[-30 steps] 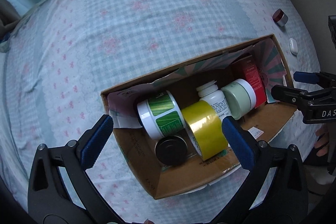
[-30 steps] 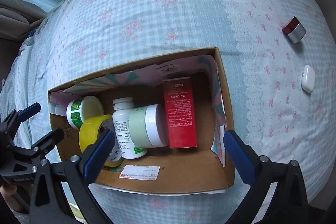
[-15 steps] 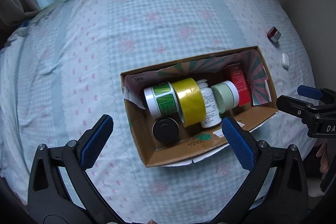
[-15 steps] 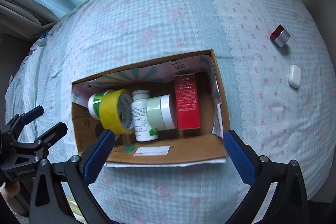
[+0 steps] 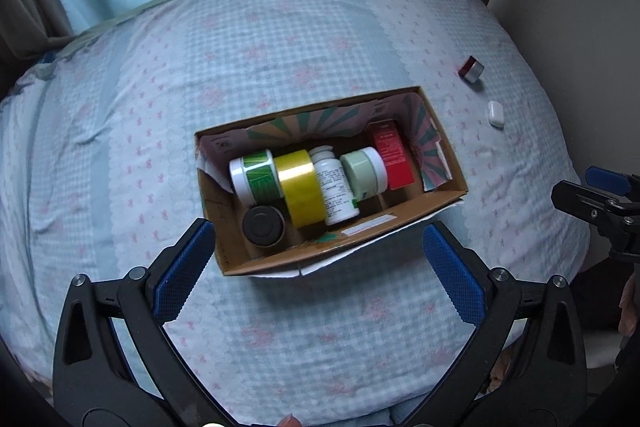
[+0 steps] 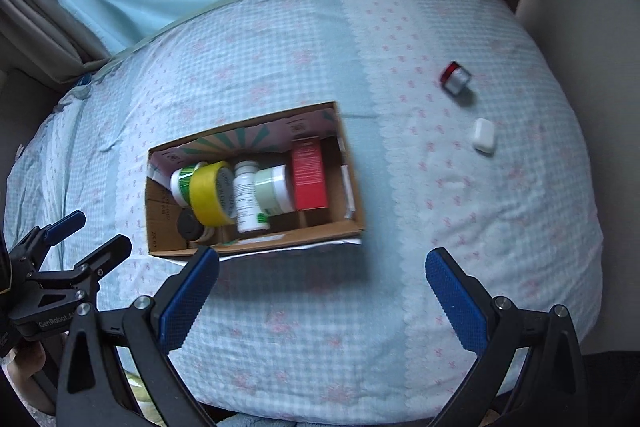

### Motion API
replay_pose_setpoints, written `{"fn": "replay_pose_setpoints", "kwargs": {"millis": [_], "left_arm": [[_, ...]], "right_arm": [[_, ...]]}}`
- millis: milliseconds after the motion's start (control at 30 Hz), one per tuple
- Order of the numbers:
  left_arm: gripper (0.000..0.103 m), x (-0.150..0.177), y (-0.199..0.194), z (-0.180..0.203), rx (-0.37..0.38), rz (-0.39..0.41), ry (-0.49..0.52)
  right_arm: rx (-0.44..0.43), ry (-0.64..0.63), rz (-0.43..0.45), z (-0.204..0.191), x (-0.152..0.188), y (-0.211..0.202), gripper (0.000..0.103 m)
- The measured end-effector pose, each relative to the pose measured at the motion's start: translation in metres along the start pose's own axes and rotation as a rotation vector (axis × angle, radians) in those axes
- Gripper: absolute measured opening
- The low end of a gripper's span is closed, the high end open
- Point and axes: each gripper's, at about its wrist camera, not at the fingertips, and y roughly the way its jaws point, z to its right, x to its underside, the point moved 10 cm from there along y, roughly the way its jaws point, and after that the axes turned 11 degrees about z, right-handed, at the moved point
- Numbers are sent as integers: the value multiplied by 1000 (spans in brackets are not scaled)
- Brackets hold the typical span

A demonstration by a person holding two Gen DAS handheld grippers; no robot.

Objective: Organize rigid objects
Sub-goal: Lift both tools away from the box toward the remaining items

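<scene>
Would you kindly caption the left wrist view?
Open left gripper above brown cardboard box of jars, beside small white case.

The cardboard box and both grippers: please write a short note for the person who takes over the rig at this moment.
Left gripper: open, holds nothing, above the bed near the front of the cardboard box.
Right gripper: open, holds nothing, right of the box.
In the box: green-labelled jar, yellow tape roll, white bottle, pale green jar, red carton, black-lidded jar.
Done: these six are packed.
Left: the small red and silver jar and the white case lie on the bedspread, right of the box. The right gripper looks better placed for them.
</scene>
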Motion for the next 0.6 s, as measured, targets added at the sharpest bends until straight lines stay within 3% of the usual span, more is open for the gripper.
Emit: {"fn": "replay_pose_setpoints", "kwargs": {"millis": [333, 600], "left_arm": [[103, -67, 26, 99, 47, 53, 165], [103, -134, 106, 204, 88, 23, 329]], "right_arm": [[121, 130, 69, 102, -12, -13, 103], [166, 188, 82, 180, -34, 14, 103]]}}
